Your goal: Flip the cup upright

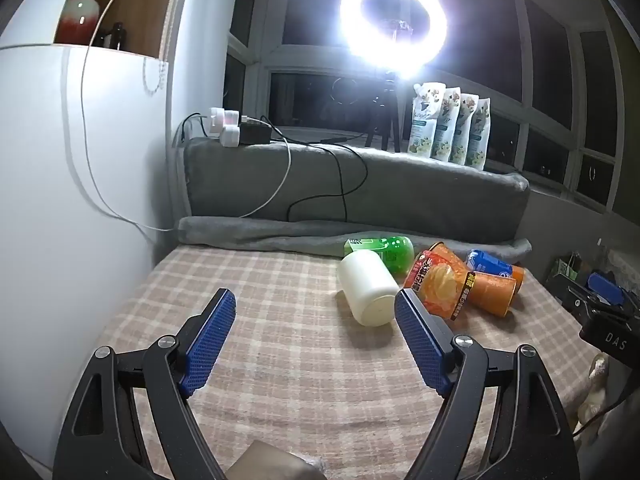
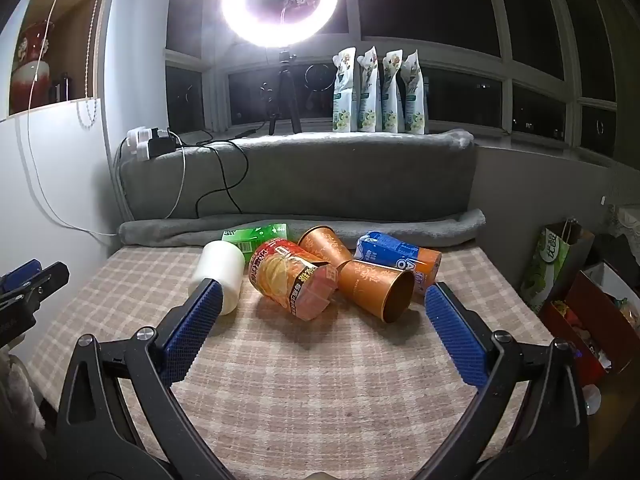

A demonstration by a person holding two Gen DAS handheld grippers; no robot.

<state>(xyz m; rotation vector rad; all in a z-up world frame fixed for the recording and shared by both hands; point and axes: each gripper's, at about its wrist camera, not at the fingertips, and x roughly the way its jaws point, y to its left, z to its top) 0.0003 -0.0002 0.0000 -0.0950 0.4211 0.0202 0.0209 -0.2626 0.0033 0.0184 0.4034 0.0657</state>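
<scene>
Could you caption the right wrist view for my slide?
Open right tongs face toppled cups and snack containers on a checked cloth.

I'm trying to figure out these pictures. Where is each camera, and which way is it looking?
Left wrist: sits on the left gripper, facing the white cup lying on the checked table; its blue fingers show.
Right wrist: sits on the right gripper, facing the copper cup; its fingers show.
Both see the ring light and the cups.

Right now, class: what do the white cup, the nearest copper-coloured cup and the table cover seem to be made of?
White cup: probably matte plastic, with an even, dull surface.
Copper-coloured cup: maybe coated paper or metal, with a soft sheen and thin rim.
Table cover: woven checked cloth, with visible texture.
</scene>
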